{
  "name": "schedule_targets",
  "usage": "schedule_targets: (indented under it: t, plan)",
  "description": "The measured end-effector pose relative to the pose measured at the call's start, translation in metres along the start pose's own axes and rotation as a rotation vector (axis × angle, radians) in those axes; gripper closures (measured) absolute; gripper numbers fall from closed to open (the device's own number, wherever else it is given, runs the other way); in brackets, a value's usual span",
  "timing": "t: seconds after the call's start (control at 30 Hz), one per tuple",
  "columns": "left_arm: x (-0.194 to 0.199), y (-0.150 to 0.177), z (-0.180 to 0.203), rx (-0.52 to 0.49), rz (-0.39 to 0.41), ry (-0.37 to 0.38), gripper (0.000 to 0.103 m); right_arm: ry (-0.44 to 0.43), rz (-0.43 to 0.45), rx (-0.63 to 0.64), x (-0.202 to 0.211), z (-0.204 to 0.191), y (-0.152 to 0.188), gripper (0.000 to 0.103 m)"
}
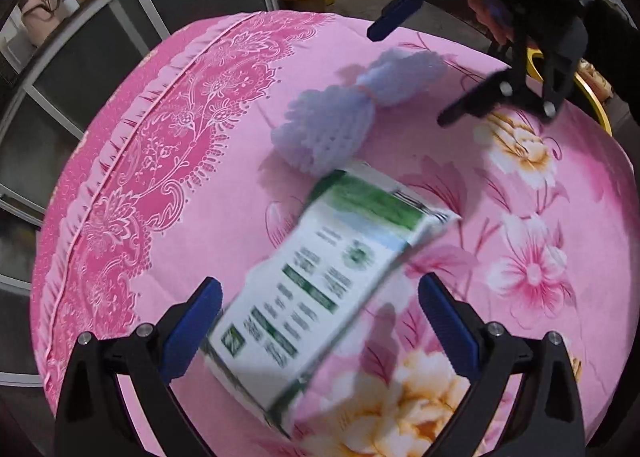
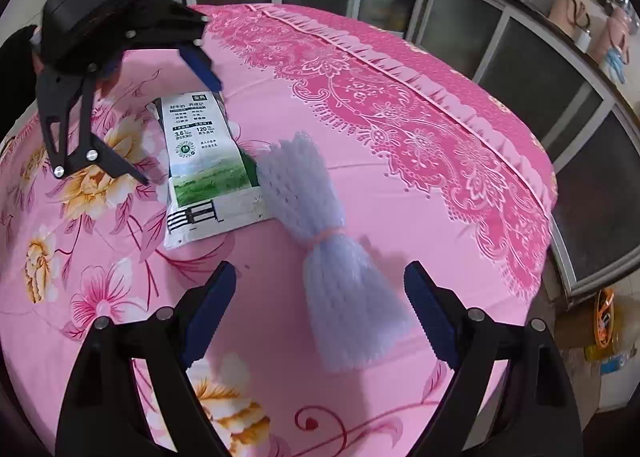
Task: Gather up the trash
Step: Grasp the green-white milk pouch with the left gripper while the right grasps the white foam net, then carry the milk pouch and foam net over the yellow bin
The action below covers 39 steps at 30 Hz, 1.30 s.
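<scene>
We're over the pink cloth (image 2: 380,217) with 2 bits of trash waiting: the carton (image 2: 204,161) and the foam net (image 2: 328,261), lying just beside each other, the net's far end touching the carton's edge. Our left gripper (image 1: 320,321) has its fingers spread wide, the carton sitting between them and reaching toward 1 o'clock; nothing is pinched. Our right gripper (image 2: 320,309) is spread too, with the net's near flare between its fingers, running off toward 11 o'clock.

For a clean pickup, we judge it best to lower each gripper until the pads flank the piece, then close gently: the net looks soft and may squash, the flattened carton may slide on the cloth.

The left view blurs the carton's print; the right view shows it sharp, lying flat. The left view alone shows a yellow rim (image 1: 592,97) at 2 o'clock, beyond the cloth's edge, perhaps a bin; we can't tell.
</scene>
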<state>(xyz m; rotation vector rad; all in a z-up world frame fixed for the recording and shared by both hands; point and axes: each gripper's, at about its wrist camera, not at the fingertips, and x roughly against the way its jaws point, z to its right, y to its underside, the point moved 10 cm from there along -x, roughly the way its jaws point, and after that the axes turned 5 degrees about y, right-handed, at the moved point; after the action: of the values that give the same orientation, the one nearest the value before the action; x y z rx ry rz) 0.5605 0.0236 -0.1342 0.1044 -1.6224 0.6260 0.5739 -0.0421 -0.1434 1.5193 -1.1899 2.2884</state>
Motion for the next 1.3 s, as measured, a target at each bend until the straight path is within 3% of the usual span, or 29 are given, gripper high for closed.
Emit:
schedule_targets:
  t: [0.2, 0.33, 0.4, 0.47, 0.5, 0.83, 0.93, 1.07, 1.3]
  plan:
    - [-0.024, -0.004, -0.007, -0.003, -0.022, 0.021, 0.008, -0.011, -0.031, 0.026, -0.019, -0.003, -0.001, 0.027]
    - [-0.034, -0.007, -0.004, -0.024, -0.011, 0.043, 0.014, 0.021, -0.065, 0.031, -0.031, 0.001, 0.003, 0.038]
    - [-0.035, -0.011, -0.005, -0.015, 0.016, 0.053, 0.021, 0.019, -0.076, 0.013, -0.035, 0.003, 0.004, 0.048]
    - [-0.034, -0.013, -0.006, -0.013, 0.045, 0.05, 0.028, 0.03, -0.075, -0.004, -0.035, 0.006, 0.004, 0.07]
    - [-0.033, -0.013, -0.005, -0.015, 0.056, 0.047, 0.029, 0.036, -0.078, -0.016, -0.035, 0.009, 0.003, 0.074]
    - [-0.01, 0.002, -0.004, 0.08, 0.118, -0.003, 0.04, 0.023, -0.045, -0.057, -0.01, 0.0, -0.004, 0.081]
    - [0.004, 0.008, -0.012, 0.179, 0.153, -0.059, 0.04, 0.029, -0.028, -0.073, 0.003, -0.004, -0.006, 0.081]
    - [0.026, 0.016, 0.002, 0.236, 0.224, -0.034, 0.04, 0.029, -0.008, -0.113, 0.021, -0.01, 0.0, 0.081]
    - [0.049, 0.039, 0.046, 0.268, 0.245, -0.044, 0.04, 0.023, 0.012, -0.171, 0.052, -0.026, 0.018, 0.08]
